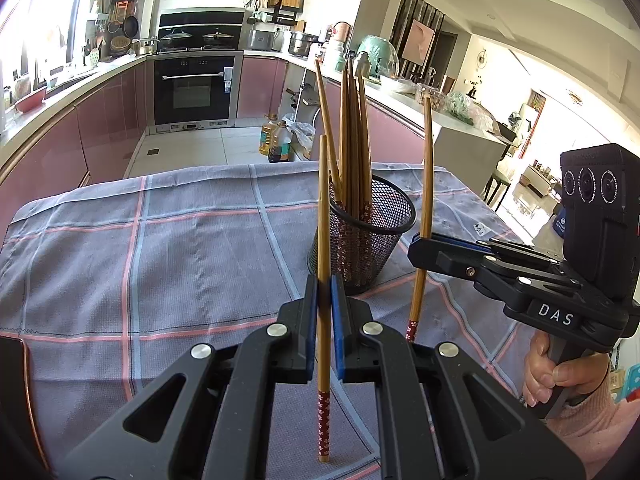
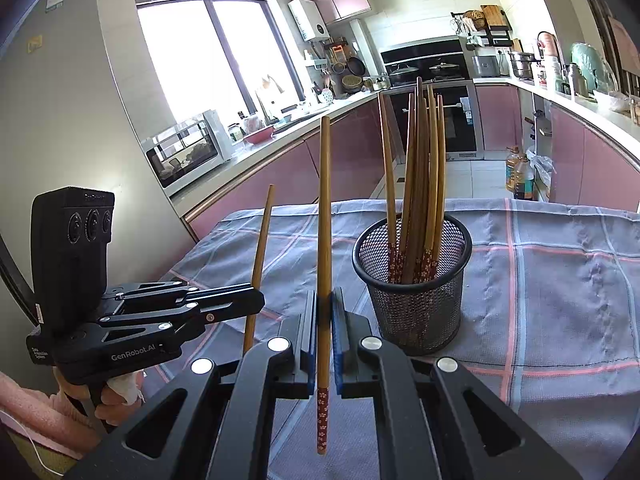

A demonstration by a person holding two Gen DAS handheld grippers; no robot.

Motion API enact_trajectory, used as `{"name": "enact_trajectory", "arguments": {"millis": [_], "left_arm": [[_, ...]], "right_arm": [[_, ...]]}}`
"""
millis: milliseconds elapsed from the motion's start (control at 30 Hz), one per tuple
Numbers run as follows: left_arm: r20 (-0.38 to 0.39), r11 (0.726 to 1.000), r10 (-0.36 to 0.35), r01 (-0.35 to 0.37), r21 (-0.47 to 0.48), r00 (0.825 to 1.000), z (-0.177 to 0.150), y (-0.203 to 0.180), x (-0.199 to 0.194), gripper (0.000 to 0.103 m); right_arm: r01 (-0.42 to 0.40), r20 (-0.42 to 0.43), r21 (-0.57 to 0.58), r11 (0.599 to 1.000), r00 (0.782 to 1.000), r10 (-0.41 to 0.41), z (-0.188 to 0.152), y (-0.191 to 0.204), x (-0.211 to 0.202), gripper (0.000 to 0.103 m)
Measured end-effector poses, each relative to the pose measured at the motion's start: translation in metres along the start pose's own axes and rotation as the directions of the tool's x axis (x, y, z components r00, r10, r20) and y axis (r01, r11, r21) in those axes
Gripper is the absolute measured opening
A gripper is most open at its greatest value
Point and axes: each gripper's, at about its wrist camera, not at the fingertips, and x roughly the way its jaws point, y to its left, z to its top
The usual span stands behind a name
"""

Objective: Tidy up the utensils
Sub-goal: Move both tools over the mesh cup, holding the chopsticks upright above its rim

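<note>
In a pink-fronted kitchen, I hold one bamboo chopstick upright in each gripper, both poised just short of the black wire-mesh holder [image 2: 412, 280] that stands on the checked grey cloth [image 1: 160, 240]. My left gripper [image 1: 324, 308] is clamped on its chopstick [image 1: 323, 240], blue pads pinching the shaft low down, red flower-patterned end hanging below the jaws and plain tip pointing up. My right gripper [image 2: 324, 320] grips its own chopstick [image 2: 324, 220] the same way, long axis near vertical. The holder lies ahead and to the right of my left fingers, ahead and just right of my right ones; judging by both views, the right gripper is the nearer. The holder already carries a bunch of matching chopsticks [image 2: 420, 180], patterned ends down, leaning against the far rim. I judge each stick must rise over the rim before it drops, patterned end first. The sticks are slim, smooth and round, the mesh stiff and open, the cloth soft and slightly creased.
</note>
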Motion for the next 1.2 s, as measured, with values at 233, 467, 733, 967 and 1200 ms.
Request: {"name": "enact_trajectory", "arguments": {"millis": [233, 467, 733, 967, 1200], "left_arm": [[0.005, 1.0, -0.007, 0.007, -0.003, 1.0, 0.0025, -0.0012, -0.0019, 0.007], [0.006, 1.0, -0.007, 0.007, -0.004, 1.0, 0.0032, -0.0013, -0.0024, 0.008], [0.014, 1.0, -0.012, 0.012, -0.003, 1.0, 0.006, -0.0024, -0.0038, 0.007], [0.017, 1.0, -0.02, 0.02, -0.005, 1.0, 0.0058, -0.0028, -0.0041, 0.008], [0.021, 1.0, -0.024, 0.024, -0.007, 0.999, 0.007, -0.0038, -0.0049, 0.008]], "right_arm": [[0.001, 0.004, 0.0, 1.0, 1.0, -0.001, 0.0025, 0.0001, -0.001, 0.006], [0.003, 0.011, -0.002, 1.0, 1.0, -0.003, 0.0068, 0.0007, -0.0016, 0.006], [0.005, 0.017, -0.002, 1.0, 1.0, -0.005, 0.0071, -0.0007, -0.0029, 0.006], [0.006, 0.02, -0.005, 1.0, 1.0, -0.005, 0.0077, -0.0011, -0.0036, 0.006], [0.005, 0.024, -0.007, 1.0, 1.0, -0.005, 0.0087, -0.0011, -0.0031, 0.006]]}}
